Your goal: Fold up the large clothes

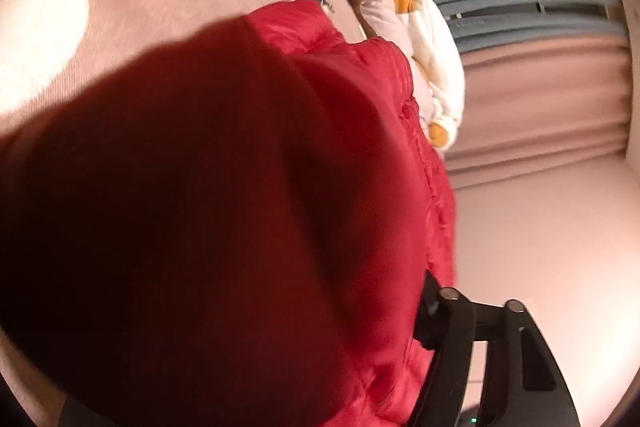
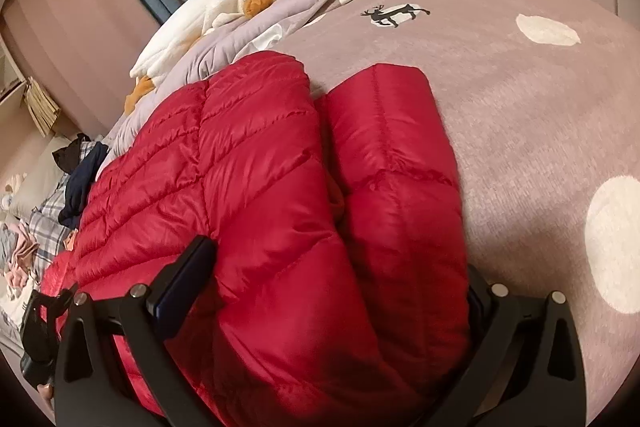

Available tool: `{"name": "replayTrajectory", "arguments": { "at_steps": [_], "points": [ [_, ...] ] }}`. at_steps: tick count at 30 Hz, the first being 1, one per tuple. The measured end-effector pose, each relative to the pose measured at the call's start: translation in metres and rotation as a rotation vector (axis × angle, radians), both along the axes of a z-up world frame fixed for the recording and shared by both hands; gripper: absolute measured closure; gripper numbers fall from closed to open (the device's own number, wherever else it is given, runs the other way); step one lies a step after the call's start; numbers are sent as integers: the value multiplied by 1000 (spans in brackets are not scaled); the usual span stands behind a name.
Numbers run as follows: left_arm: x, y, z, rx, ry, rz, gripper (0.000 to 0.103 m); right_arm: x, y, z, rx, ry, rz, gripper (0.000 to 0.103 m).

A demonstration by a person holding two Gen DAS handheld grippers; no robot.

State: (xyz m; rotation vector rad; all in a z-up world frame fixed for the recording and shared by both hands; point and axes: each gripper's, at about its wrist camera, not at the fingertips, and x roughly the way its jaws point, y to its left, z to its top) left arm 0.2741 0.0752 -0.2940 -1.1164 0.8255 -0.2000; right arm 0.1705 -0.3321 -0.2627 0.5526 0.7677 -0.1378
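On a taupe bedspread point(image 2: 520, 115) with white dots and a deer print lies a red quilted puffer jacket point(image 2: 280, 187), filling the right wrist view from centre to 6 o'clock. The right gripper point(image 2: 332, 291) straddles a thick fold of it, fingers spread wide against either side. At 11 o'clock rests a white plush duck point(image 2: 224, 7). Red fabric smothers the left gripper point(image 1: 404, 311); its finger spread cannot be told.
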Motion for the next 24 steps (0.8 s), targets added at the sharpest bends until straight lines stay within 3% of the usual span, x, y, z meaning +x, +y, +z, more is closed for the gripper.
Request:
{"name": "replayTrajectory", "arguments": {
  "at_steps": [3, 6, 10, 12, 15, 19, 22, 24],
  "points": [
    [0, -12, 7, 125, -13, 31, 41, 0, 1, 0, -5, 3, 3, 0],
    [-3, -37, 26, 392, -38, 54, 42, 3, 3, 0, -19, 15, 2, 0],
    [-9, -51, 41, 520, -73, 46, 54, 8, 8, 2, -32, 32, 3, 0],
    [-13, -52, 52, 573, -107, 31, 61, 11, 13, 5, -33, 33, 10, 9],
    [-22, -58, 73, 741, -132, 65, 67, 16, 28, 8, -27, 30, 56, 19],
    [-26, -50, 95, 938, -195, 134, 69, 25, 60, 4, -43, 31, 150, 23],
    [-30, -57, 106, 990, -249, 105, 69, 30, 80, -1, -96, 49, 184, 19],
    [-41, -50, 112, 938, -298, 75, 69, 33, 83, -1, -124, 59, 186, 18]
  ]
}}
